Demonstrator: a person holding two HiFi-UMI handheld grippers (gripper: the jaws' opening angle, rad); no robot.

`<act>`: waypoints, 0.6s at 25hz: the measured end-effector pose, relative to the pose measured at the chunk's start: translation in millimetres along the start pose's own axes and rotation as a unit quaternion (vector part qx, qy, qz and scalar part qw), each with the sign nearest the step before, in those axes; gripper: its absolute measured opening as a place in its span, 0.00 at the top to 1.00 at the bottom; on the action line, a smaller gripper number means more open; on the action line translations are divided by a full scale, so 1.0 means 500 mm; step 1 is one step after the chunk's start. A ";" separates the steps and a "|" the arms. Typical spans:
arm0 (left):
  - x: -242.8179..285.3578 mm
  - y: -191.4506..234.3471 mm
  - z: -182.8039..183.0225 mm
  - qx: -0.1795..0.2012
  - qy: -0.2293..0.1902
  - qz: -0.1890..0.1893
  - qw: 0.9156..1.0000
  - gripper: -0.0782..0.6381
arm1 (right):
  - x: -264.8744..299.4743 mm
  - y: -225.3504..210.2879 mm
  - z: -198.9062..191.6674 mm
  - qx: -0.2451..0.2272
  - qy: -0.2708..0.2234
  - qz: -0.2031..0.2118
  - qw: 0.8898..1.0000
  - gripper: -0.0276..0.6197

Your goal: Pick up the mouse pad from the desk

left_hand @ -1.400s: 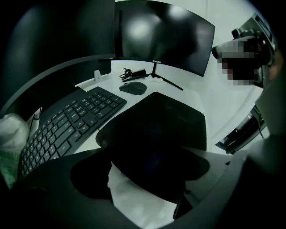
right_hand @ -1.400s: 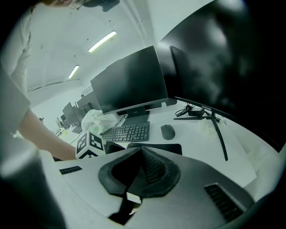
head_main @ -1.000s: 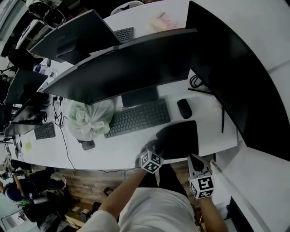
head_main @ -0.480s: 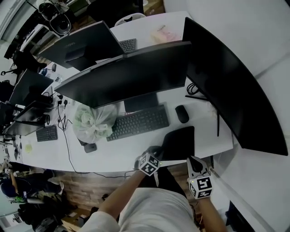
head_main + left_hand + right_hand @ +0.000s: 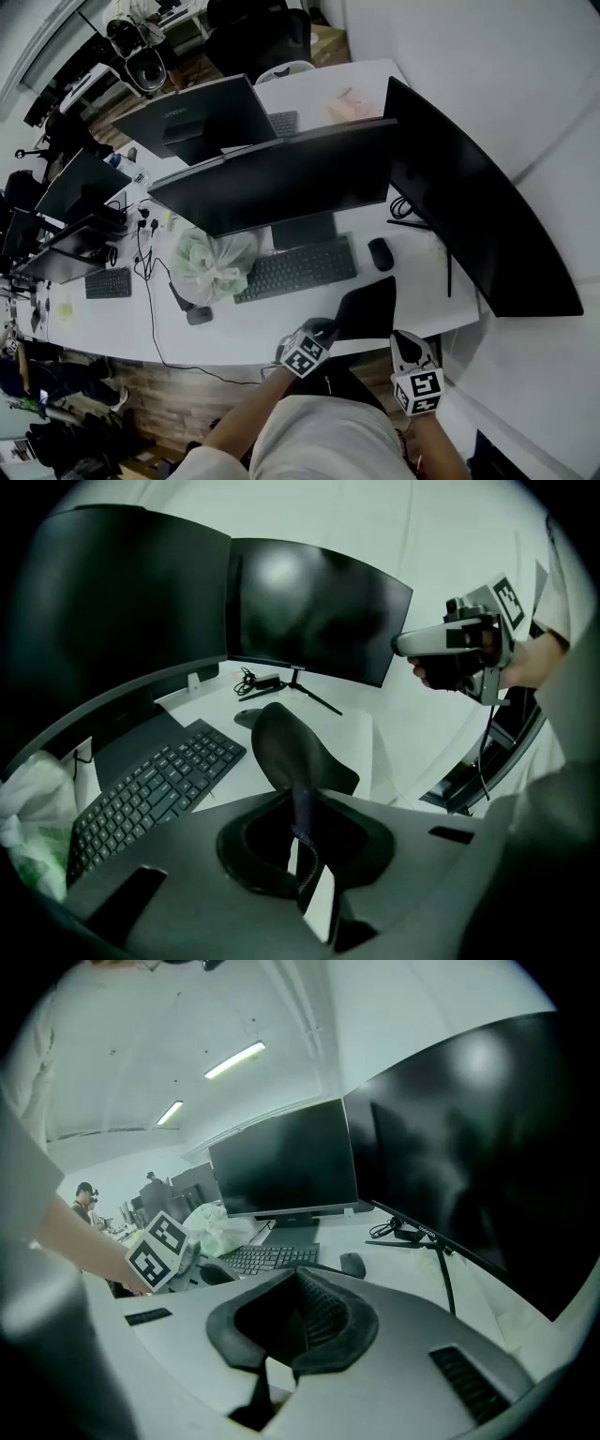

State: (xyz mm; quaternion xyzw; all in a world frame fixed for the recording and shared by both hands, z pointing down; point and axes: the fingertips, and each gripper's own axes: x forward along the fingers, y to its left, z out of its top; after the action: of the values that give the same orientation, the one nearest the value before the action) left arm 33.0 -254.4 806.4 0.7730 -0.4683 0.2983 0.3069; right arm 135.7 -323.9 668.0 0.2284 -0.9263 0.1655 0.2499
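The black mouse pad (image 5: 367, 307) hangs lifted by its near edge above the white desk (image 5: 253, 323), curling upward in the left gripper view (image 5: 292, 752). My left gripper (image 5: 329, 329) is shut on that edge, and the thin pad is pinched between its jaws (image 5: 302, 844). My right gripper (image 5: 404, 341) hovers just right of the pad, near the desk's front edge, holding nothing. Its jaws (image 5: 298, 1324) look closed together with nothing between them. It also shows in the left gripper view (image 5: 459, 649), held in a hand.
A black mouse (image 5: 380, 253) lies just beyond the pad and a black keyboard (image 5: 298, 267) to its left. A knotted plastic bag (image 5: 211, 261) sits further left. Large dark monitors (image 5: 281, 178) stand behind, and a curved one (image 5: 469, 216) at the right.
The left jaws closed on the pad's near edge and raised it off the desk. Both grippers rose, and the pad now stands curled up instead of lying flat.
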 end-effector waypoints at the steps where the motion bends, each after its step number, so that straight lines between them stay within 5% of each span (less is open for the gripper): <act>1: -0.014 -0.001 0.003 0.003 -0.006 0.001 1.000 0.83 | -0.001 0.007 0.005 -0.002 -0.003 0.001 1.000 0.94; 15: -0.234 0.027 -0.003 0.019 -0.072 0.050 0.996 0.83 | -0.018 0.168 0.079 -0.059 -0.032 0.018 0.998 0.94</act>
State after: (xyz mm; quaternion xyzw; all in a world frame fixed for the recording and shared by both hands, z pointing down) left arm -24.3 -194.9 722.3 0.7735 -0.5217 0.2657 0.2427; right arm 84.6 -266.8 614.6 0.2018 -0.9459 0.1075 0.2303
